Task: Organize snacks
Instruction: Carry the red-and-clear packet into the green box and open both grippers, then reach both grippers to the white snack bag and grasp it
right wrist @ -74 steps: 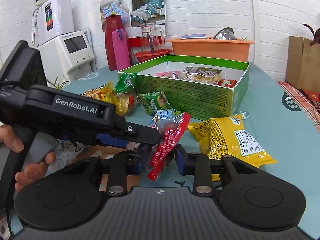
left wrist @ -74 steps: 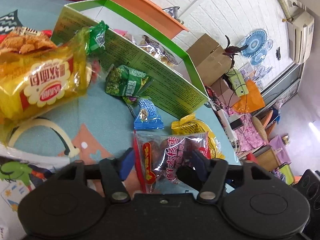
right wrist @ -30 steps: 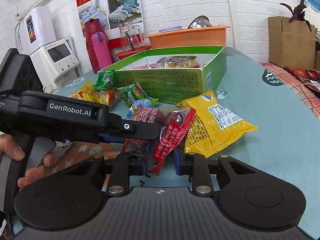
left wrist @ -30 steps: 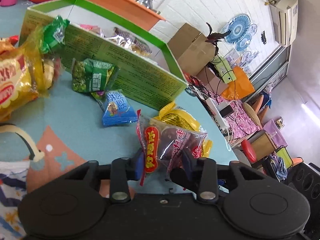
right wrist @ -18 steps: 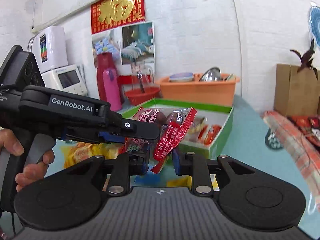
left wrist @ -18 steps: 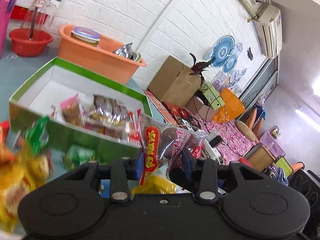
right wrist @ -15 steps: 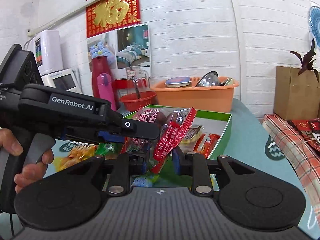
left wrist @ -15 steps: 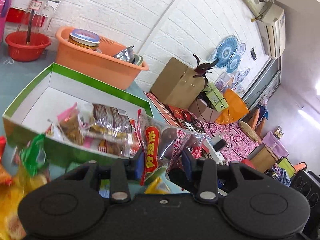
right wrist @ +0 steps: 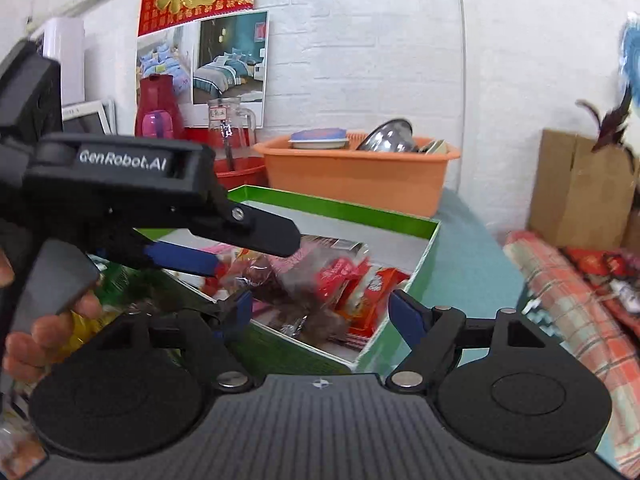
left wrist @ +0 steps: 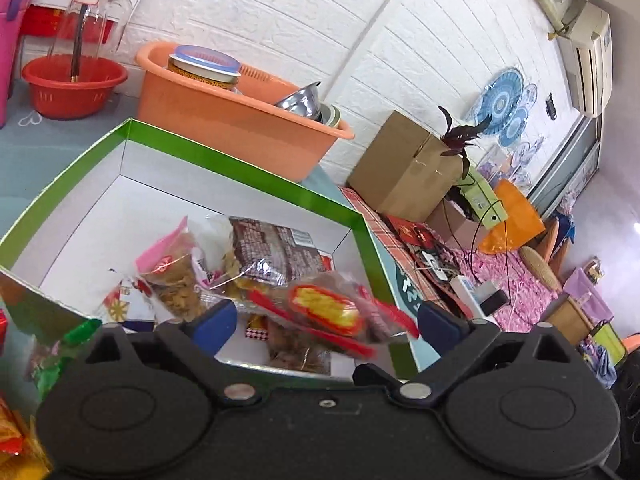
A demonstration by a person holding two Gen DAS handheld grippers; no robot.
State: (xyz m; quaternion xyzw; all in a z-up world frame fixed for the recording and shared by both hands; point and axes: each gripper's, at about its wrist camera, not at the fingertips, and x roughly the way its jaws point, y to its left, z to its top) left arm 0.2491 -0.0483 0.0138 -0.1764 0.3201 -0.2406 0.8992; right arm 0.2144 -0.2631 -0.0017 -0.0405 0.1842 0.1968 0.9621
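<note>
Snack packet (left wrist: pixel 324 312), a clear pouch with red edges and a red-and-yellow label, lies directly ahead of the left hand-held gripper (left wrist: pixel 332 322), between its two blue pads and over the near right corner of the green snack box (left wrist: pixel 224 160). The jaws of the left hand-held gripper are opening; its pads (left wrist: pixel 212 320) stand well apart from the packet on both sides, so nothing is clamped. The right hand-held gripper (right wrist: pixel 320 312) is likewise opening, with the same packet (right wrist: pixel 292 280) ahead of it and free of its pads. The long axis of the packet runs roughly crosswise to the fingers of the left hand-held gripper, from lower left to right, slightly tilted. The packet is motion-blurred in both views, so whether it already rests on the packets beneath or is in free fall cannot be told with certainty; it appears to be dropping into the box. Below it in the box lie a brown-wrapped bar (left wrist: pixel 280 252) and a pink-edged packet (left wrist: pixel 168 264). Both hand-held grippers are about equally near; the left one sits beside and slightly above the right, as the right wrist view shows. More snacks lie on the worktop (left wrist: pixel 60 136) outside the left wall of the box, nearer the left hand-held gripper.
</note>
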